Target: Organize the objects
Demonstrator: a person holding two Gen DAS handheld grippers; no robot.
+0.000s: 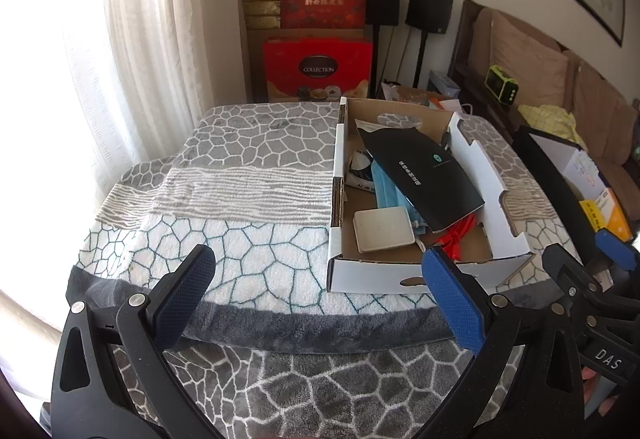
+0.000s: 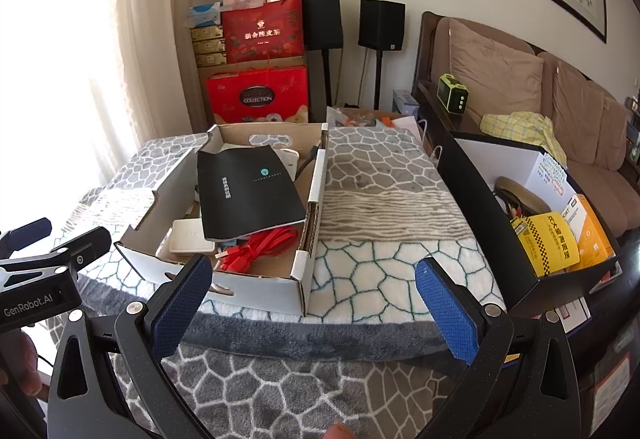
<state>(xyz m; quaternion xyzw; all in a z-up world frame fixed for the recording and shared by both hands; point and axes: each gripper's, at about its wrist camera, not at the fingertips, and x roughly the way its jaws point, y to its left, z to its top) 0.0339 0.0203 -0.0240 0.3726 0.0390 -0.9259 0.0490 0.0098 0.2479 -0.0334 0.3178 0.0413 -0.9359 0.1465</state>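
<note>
A white cardboard box (image 1: pixel 336 175) sits on a blanket-covered table (image 1: pixel 240 175). It holds a black folder (image 1: pixel 420 175), a white flat device (image 1: pixel 383 229), blue masks (image 1: pixel 386 187) and a red cable (image 1: pixel 460 233). The box (image 2: pixel 304 283), folder (image 2: pixel 248 191), white device (image 2: pixel 188 237) and red cable (image 2: pixel 260 245) also show in the right wrist view. My left gripper (image 1: pixel 320 267) is open and empty, in front of the box. My right gripper (image 2: pixel 314 275) is open and empty, over the table's near edge right of the box.
A black bin (image 2: pixel 480 191) with yellow and orange packages (image 2: pixel 552 243) stands right of the table. Red gift boxes (image 2: pixel 258 99) and two black speakers (image 2: pixel 380 23) stand at the back wall. A brown sofa (image 2: pixel 520 79) is at the right, curtains (image 1: pixel 140 39) at the left.
</note>
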